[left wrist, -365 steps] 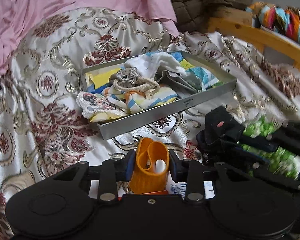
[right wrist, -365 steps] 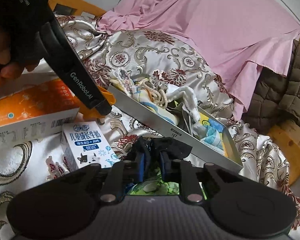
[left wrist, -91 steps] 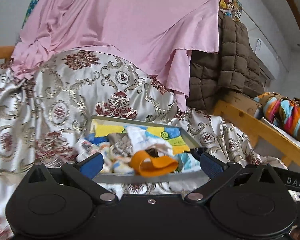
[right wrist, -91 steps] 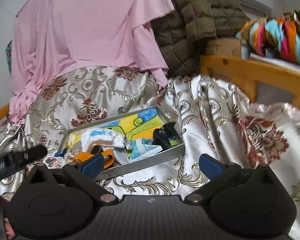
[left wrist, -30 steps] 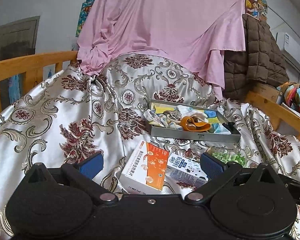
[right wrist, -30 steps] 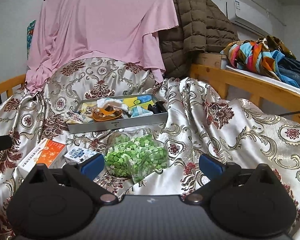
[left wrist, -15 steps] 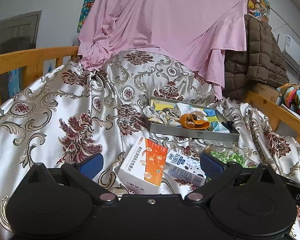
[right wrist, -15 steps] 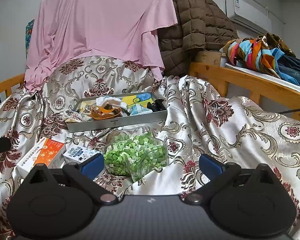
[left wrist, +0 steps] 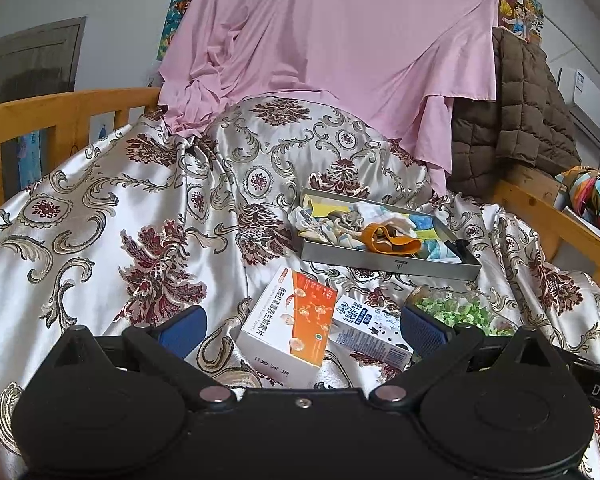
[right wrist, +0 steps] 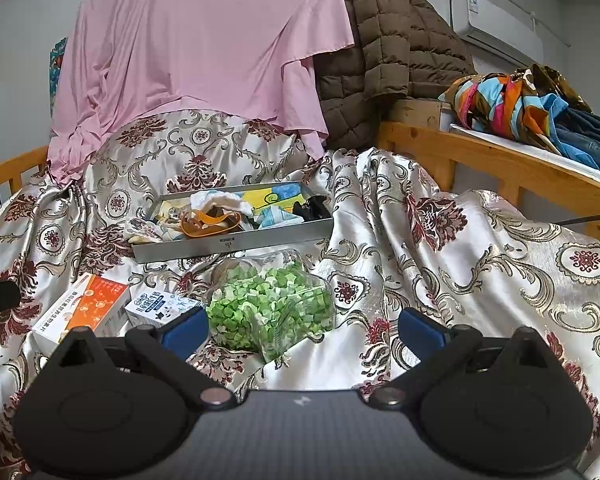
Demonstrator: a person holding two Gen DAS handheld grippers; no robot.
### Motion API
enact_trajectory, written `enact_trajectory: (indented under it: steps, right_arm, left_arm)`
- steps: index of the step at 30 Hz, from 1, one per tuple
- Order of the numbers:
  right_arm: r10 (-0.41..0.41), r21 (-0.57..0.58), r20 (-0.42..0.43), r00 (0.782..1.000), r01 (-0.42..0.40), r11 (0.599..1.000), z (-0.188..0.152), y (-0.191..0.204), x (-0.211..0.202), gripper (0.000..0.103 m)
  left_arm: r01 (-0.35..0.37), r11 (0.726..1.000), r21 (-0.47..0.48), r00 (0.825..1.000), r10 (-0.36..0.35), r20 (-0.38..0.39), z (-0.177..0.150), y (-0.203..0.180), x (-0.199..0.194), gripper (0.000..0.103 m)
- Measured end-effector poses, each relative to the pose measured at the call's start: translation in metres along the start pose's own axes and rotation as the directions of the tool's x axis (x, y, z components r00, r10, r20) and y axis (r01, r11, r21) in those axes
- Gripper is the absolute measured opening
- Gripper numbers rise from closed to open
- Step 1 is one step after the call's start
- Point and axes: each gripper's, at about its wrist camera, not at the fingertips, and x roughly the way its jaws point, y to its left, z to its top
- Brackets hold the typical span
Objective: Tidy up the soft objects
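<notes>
Left tongs [left wrist: 300, 322]: spread wide apart, empty, hovering low over the near part of the bed.
Right tongs [right wrist: 302, 326]: likewise wide apart and empty, beside the left pair.
Soft objects: gathered in the metal tray [left wrist: 388, 261], which sits up the slope of the bed toward the headboard, well apart from both tongs and straight ahead of them.
Tray axis: long side runs across the bed, roughly edge to edge; its near wall faces the tongs.
Tray contents: an orange band [left wrist: 388, 238] on top near the middle, white cloth [right wrist: 216, 200] behind it, a small black item [right wrist: 312, 207] at the right end, and a patterned piece [left wrist: 306, 218] drooping over the left end.
Nearer hand: judged about equal; the left view looks at the tray's left end, the right view at its right end.
Loose things between: an orange-and-white box [left wrist: 290, 332], a small blue-and-white carton [left wrist: 370, 332] touching it, and a clear bag of green pieces [right wrist: 270, 308] just right of the carton.
In the way: any reach to the tray passes over these three; the bag lies directly ahead of the right tongs.
Surface: glossy patterned bedspread [left wrist: 140, 240], rumpled and sloping, so I judge the tray may slide if nudged.
Progress: probably close to finished; nothing clearly soft lies outside the tray, though the bag could count.
</notes>
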Motion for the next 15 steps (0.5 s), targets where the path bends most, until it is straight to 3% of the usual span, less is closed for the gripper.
enact_trajectory:
  steps: [11, 15]
  right_arm:
    - [0.000, 0.001, -0.004, 1.000, 0.000, 1.000, -0.0024, -0.0008, 0.0011, 0.103]
    - [0.000, 0.001, -0.003, 1.000, 0.000, 1.000, -0.0017, -0.0006, 0.0012, 0.103]
  left_arm:
    - [-0.012, 1.000, -0.001, 1.000, 0.012, -0.013, -0.0020, 0.0004, 0.0001, 0.102]
    - [-0.063, 0.998, -0.012, 0.997, 0.063, -0.037, -0.0019, 0.0010, 0.0006, 0.102]
